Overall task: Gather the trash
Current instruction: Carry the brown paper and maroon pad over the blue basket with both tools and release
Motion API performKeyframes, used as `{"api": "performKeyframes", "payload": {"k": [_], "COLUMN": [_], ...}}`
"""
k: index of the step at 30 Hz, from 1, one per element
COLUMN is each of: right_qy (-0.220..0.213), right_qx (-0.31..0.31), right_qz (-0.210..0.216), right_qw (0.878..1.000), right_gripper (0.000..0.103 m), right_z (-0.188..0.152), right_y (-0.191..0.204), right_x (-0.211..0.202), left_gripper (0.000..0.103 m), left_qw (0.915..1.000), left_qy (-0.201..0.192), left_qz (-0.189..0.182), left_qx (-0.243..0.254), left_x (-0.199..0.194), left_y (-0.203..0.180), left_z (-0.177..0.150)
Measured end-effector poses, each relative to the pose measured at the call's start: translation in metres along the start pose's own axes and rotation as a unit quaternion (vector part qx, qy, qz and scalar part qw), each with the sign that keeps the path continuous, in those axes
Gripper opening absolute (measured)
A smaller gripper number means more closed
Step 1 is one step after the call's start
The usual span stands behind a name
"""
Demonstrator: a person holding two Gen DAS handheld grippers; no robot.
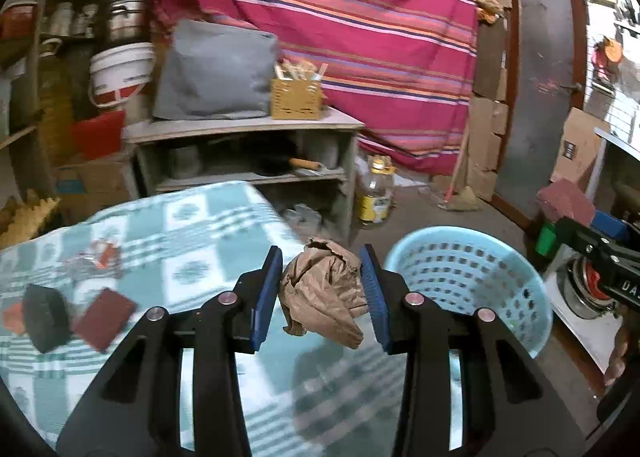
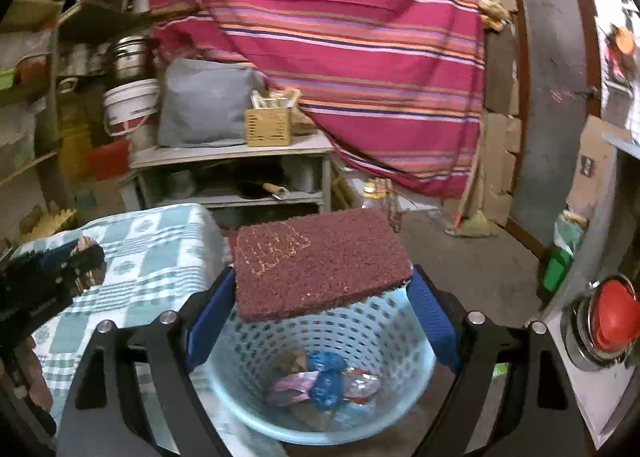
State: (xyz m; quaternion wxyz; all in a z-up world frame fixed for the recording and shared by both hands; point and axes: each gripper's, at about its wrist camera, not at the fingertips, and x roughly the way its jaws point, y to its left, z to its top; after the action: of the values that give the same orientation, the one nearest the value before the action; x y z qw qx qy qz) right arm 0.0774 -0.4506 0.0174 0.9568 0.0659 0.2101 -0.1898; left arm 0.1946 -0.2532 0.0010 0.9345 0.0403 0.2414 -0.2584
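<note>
My left gripper (image 1: 321,257) is shut on a crumpled brown paper (image 1: 324,293), held over the table's right edge beside a light blue perforated basket (image 1: 460,269). At the far right my right gripper (image 1: 580,227) carries a maroon scouring pad (image 1: 566,203). In the right wrist view that gripper (image 2: 322,277) is shut on the maroon pad (image 2: 320,261) right above the basket (image 2: 248,337), which holds blue, purple and clear wrappers (image 2: 324,377). The left gripper (image 2: 86,257) shows at the left. On the green checked table (image 1: 192,225) lie a black sponge (image 1: 46,317), another maroon pad (image 1: 105,317) and a wrapper (image 1: 96,257).
Behind the table stands a grey shelf unit (image 1: 240,129) with a cushion (image 1: 216,73) and a wooden box (image 1: 296,97). An oil bottle (image 1: 376,193) and a broom (image 1: 460,193) are on the floor. A striped red cloth (image 1: 360,37) hangs behind. A stove with a red-topped object (image 2: 612,317) is at the right.
</note>
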Motion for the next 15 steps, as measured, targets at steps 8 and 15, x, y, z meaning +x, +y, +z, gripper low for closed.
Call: {"api": "performKeyframes", "payload": {"k": [8,15], "right_qy": [0.014,0.013], "right_qx": [0.041,0.062], "right_qz": [-0.017,-0.033], "right_qw": [0.999,0.997], "right_gripper": [0.084,0.084], "right_z": [-0.011,-0.013], "right_y": [-0.044,-0.065], "right_x": [0.015,0.018], "left_gripper": [0.04,0.04], "left_qw": [0.9988,0.9966], "left_qy": [0.011,0.026], "left_qz": [-0.043,-0.073], "left_qx": [0.023,0.029], "left_x": [0.027,0.051], "left_y": [-0.058,-0.086], "left_z": [-0.005,-0.006]}}
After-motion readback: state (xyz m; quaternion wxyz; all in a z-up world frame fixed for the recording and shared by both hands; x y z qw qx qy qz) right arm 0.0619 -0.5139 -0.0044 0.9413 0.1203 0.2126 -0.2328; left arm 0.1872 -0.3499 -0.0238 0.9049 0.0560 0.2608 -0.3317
